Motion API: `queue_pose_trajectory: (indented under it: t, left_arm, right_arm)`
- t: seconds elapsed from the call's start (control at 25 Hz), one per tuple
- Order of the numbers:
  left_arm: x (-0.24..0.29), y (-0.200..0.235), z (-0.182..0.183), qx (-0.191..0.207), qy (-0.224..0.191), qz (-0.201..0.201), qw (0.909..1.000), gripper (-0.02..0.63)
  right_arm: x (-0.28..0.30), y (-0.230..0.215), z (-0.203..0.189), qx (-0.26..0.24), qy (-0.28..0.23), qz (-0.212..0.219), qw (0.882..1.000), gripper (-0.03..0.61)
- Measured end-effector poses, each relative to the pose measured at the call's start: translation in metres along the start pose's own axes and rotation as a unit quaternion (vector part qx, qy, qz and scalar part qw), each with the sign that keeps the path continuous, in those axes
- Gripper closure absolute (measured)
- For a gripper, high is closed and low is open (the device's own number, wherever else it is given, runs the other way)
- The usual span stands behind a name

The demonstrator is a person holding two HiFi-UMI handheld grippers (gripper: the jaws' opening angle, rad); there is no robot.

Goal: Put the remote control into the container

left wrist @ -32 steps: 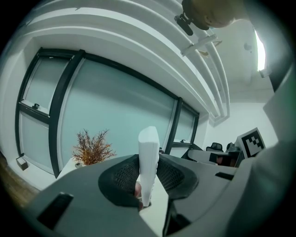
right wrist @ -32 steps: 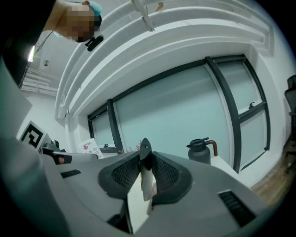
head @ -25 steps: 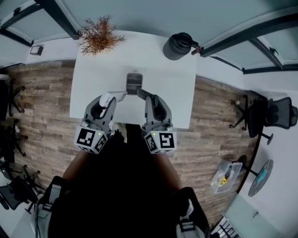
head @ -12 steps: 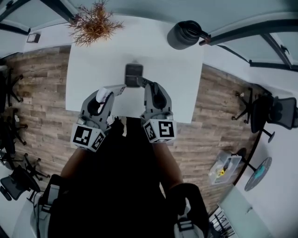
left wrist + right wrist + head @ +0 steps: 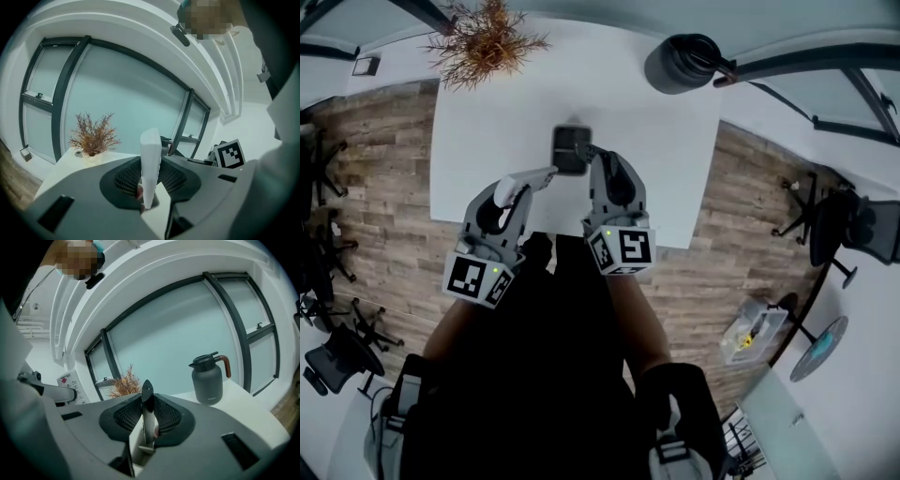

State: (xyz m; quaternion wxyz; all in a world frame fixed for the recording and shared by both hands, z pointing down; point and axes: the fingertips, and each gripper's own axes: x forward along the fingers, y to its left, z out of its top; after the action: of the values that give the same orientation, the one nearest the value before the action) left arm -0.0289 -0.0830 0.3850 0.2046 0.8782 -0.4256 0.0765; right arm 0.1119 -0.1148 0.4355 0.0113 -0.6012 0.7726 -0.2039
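The white remote control [image 5: 528, 179] sticks out of my left gripper [image 5: 534, 178], which is shut on it; its tip points at the container. In the left gripper view the remote [image 5: 150, 164] stands edge-on between the pads. The container [image 5: 570, 150] is a small dark box in the middle of the white table [image 5: 666, 169]. My right gripper [image 5: 596, 157] is at the container's right side, shut on a thin dark wall [image 5: 147, 404] of it. From the right gripper view the remote's button face [image 5: 69, 380] shows at the left.
A dried plant in a pot [image 5: 486, 39] stands at the table's far left corner. A dark thermos jug [image 5: 684, 62] stands at the far right corner. Wood floor surrounds the table, with office chairs [image 5: 848, 230] off to the right.
Both grippers have shifted slightly forward over the table. The right gripper's tips have come up alongside the container, and the remote's tip is nearer to it.
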Motion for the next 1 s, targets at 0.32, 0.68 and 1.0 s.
queue_pose_trajectory:
  t: [0.32,0.68,1.0]
  left_arm:
    - [0.011,0.002,-0.006,-0.006,0.009,0.001,0.9999,0.497]
    - [0.020,0.005,-0.013,-0.019,0.016,0.003,0.9997,0.497]
    - [0.024,0.010,-0.021,-0.029,0.024,0.005,0.9993,0.497]
  right_arm:
    - [0.015,-0.008,-0.012,0.009,0.010,-0.001,1.000,0.503]
    - [0.027,-0.019,-0.028,0.021,0.023,-0.004,1.000,0.503]
    - [0.035,-0.025,-0.045,0.024,0.038,-0.007,0.999,0.503]
